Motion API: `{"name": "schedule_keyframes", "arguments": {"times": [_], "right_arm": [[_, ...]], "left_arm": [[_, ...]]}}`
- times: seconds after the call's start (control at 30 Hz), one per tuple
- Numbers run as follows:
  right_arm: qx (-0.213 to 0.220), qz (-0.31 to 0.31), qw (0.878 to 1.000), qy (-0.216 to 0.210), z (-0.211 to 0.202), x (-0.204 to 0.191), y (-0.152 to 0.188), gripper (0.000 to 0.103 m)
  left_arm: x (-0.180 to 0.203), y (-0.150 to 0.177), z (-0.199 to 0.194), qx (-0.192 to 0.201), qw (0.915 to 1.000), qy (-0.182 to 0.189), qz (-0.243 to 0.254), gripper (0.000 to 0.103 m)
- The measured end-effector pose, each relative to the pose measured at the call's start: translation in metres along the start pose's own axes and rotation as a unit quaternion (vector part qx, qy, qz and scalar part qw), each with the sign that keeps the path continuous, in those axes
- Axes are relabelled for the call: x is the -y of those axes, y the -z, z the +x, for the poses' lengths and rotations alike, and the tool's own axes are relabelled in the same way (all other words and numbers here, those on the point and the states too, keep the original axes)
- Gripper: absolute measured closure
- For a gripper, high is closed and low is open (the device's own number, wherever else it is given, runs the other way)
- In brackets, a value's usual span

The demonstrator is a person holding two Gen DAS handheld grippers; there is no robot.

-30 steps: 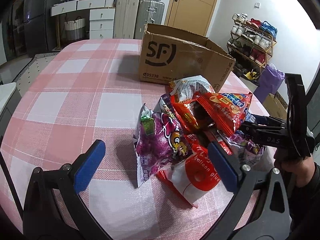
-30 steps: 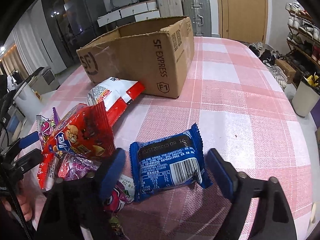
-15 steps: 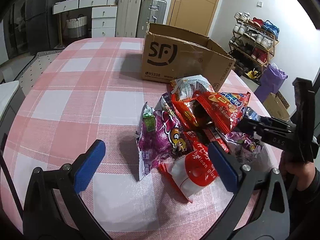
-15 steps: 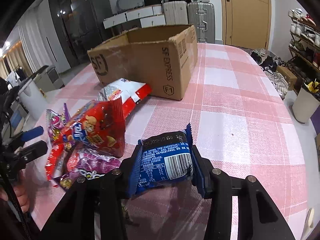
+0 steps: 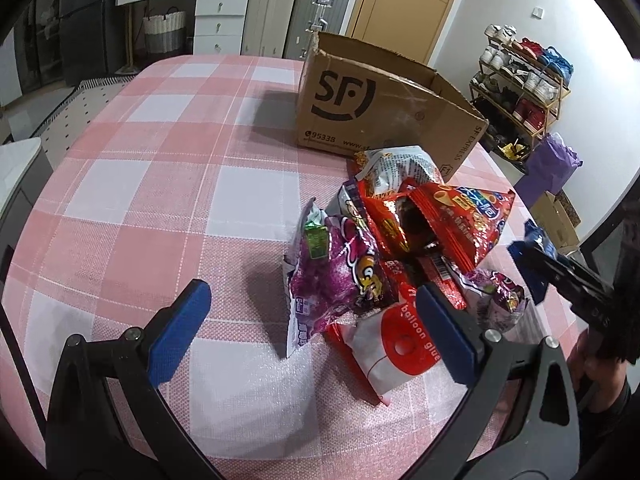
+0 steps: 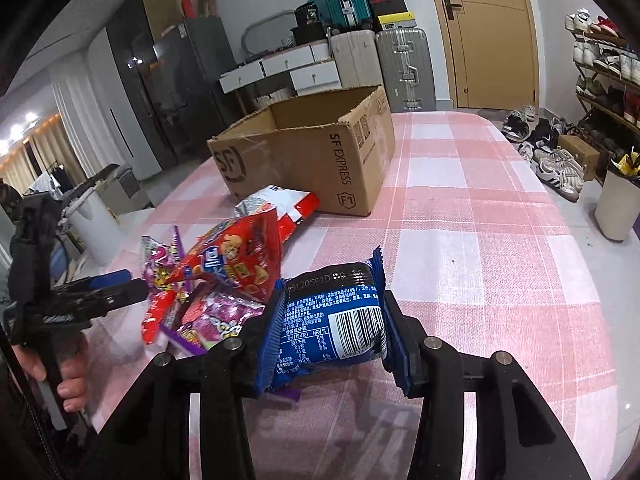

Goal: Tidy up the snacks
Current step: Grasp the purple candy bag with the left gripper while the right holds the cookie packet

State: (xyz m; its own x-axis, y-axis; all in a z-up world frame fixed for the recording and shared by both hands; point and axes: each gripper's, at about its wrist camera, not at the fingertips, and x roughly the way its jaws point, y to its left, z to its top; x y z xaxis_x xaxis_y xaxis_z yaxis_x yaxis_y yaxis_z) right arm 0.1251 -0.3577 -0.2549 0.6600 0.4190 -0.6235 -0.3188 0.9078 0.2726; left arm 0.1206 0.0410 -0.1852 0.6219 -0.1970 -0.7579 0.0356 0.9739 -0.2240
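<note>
Progress is early: the right gripper (image 6: 334, 326) clamps one blue packet (image 6: 332, 320) above the table (image 6: 460, 208), the left gripper (image 5: 310, 318) stands wide and empty, the snack pile (image 5: 400, 248) remains unsorted, and the visible part of the cardboard box (image 6: 316, 160) looks empty.

Blue snack pack (image 6: 336, 320) up off the pink checked cloth, barcode side showing. Red (image 5: 460, 220), purple (image 5: 336, 276) and white (image 5: 396, 344) bags piled up near an open brown box (image 5: 384, 108).
</note>
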Motion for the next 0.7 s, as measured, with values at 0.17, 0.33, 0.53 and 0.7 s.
{"name": "schedule_keyframes", "arguments": {"times": [0.17,0.33,0.53,0.7], "right_arm": [[0.009,-0.006,1.000,-0.014,-0.012,-0.003,0.007,0.057],[0.010,-0.010,1.000,-0.012,-0.017,-0.005,0.012,0.057],[0.013,-0.010,1.000,-0.016,-0.021,-0.006,0.015,0.057],[0.011,-0.008,1.000,-0.016,-0.021,-0.006,0.015,0.057]], "left_arm": [[0.001,-0.007,0.008,-0.005,0.9999,-0.012,0.004,0.001],[0.003,-0.014,0.019,-0.009,0.9998,-0.013,0.008,0.001],[0.002,-0.021,0.036,-0.023,0.9997,-0.009,-0.004,0.007],[0.000,-0.021,0.042,-0.032,0.9994,0.003,-0.010,0.017]]}}
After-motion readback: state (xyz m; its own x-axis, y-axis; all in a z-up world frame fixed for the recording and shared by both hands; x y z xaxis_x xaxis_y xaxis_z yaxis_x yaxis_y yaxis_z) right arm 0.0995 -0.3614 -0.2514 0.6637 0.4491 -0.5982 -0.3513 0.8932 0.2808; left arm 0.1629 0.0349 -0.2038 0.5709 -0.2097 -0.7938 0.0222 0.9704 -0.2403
